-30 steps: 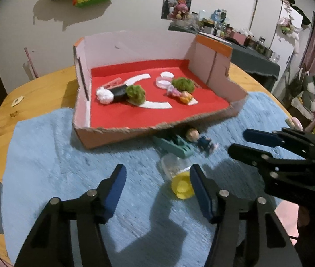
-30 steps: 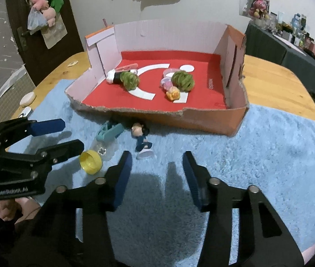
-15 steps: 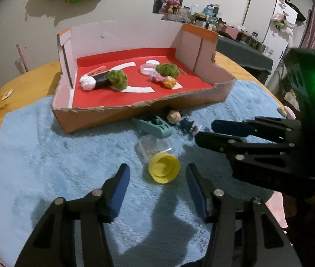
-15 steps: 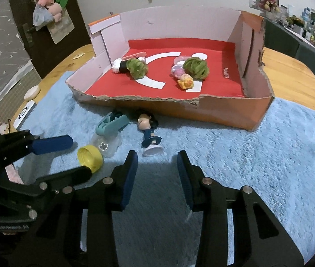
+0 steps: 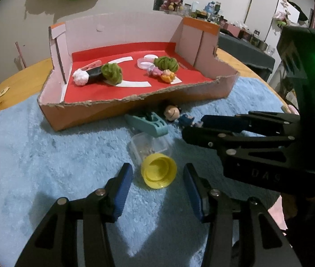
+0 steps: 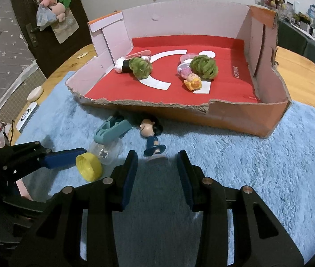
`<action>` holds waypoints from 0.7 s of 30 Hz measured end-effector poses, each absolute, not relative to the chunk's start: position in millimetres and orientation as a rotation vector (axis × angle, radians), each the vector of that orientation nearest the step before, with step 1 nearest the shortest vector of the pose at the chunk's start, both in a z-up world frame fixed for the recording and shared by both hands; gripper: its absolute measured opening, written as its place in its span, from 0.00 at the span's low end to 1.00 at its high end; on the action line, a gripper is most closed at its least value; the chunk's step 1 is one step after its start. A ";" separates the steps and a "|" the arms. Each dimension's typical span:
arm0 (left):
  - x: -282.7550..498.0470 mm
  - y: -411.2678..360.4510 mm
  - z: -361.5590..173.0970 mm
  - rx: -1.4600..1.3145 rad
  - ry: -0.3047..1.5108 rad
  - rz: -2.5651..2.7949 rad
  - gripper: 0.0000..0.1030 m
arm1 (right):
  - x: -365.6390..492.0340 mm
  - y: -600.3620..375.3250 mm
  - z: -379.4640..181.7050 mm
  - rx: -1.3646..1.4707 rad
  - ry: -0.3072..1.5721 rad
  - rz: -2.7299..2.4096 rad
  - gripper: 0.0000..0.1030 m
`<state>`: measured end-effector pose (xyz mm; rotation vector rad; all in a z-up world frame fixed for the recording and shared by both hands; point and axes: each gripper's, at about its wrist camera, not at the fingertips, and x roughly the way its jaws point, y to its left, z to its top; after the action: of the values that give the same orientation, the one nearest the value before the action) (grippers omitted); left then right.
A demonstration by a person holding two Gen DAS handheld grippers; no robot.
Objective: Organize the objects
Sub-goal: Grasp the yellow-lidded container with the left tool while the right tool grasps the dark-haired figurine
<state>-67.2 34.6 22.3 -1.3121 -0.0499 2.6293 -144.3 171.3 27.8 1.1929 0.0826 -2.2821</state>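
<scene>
A small clear jar with a yellow lid lies on its side on the blue towel, just ahead of and between the fingertips of my open left gripper. It also shows in the right wrist view. A little doll figure in blue lies in front of my open right gripper, its base between the fingertips. A teal clip lies by the box. The cardboard box with a red floor holds green yarn balls and small toys.
The blue towel covers the round wooden table. A white device and a white pebble-like thing lie at the table's left edge. The right gripper crosses the left wrist view.
Both grippers have moved forward and down. The yellow-lidded jar now sits between the left fingertips and the doll's base between the right fingertips. Both stay open.
</scene>
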 end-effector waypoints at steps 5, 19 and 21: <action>-68.5 33.3 21.6 -1.309 -0.032 2.660 0.36 | -146.5 168.3 27.1 1.185 0.098 -2.283 0.30; -59.9 20.1 21.9 -1.297 -0.097 2.645 0.29 | -132.7 172.8 33.0 1.181 0.074 -2.302 0.21; -59.1 18.1 22.3 -1.295 -0.111 2.643 0.29 | -129.3 173.7 36.8 1.172 0.064 -2.305 0.21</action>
<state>-59.1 18.1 22.3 -1.2953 -0.1106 2.6434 -129.3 173.7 36.8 1.1719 0.0640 -2.3050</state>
